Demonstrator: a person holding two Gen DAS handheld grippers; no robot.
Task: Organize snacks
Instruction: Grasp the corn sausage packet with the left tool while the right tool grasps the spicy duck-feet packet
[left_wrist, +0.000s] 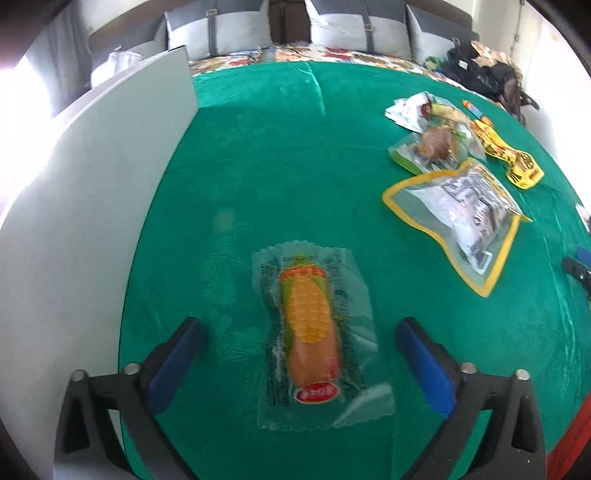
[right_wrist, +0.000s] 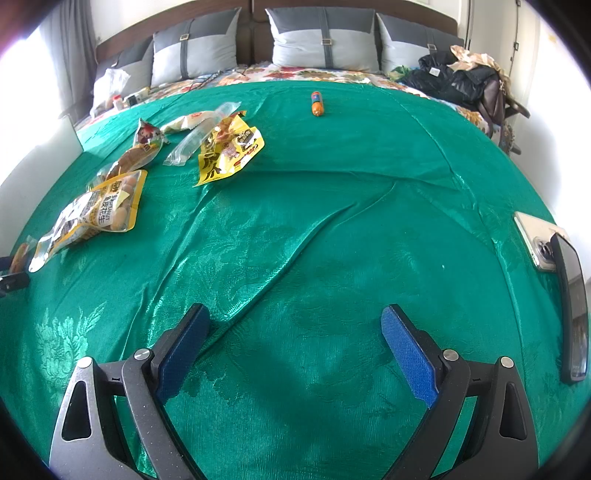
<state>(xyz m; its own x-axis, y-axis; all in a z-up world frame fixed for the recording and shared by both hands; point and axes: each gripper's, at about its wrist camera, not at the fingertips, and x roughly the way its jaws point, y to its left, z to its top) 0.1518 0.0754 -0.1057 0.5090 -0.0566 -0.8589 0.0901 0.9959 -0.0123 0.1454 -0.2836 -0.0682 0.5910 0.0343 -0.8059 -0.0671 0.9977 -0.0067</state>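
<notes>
A clear packet with a corn-printed orange sausage (left_wrist: 310, 332) lies flat on the green cloth (left_wrist: 277, 147). It sits between the blue pads of my left gripper (left_wrist: 299, 325), which is open and touches nothing. To the right lie a yellow-rimmed peanut bag (left_wrist: 465, 218), a brown snack packet (left_wrist: 432, 147), a white packet (left_wrist: 410, 109) and a yellow packet (left_wrist: 513, 162). My right gripper (right_wrist: 295, 312) hangs open over bare cloth with nothing between its fingers. The right wrist view shows the peanut bag (right_wrist: 99, 206) and yellow packet (right_wrist: 229, 147) far left. A small orange sausage (right_wrist: 316, 103) lies alone at the back.
A white panel (left_wrist: 110, 184) borders the cloth on the left. Two phones (right_wrist: 535, 240) (right_wrist: 572, 314) lie at the right edge. Grey pillows (right_wrist: 321, 40) line the headboard behind, and dark bags and clothes (right_wrist: 461, 85) are piled at the back right.
</notes>
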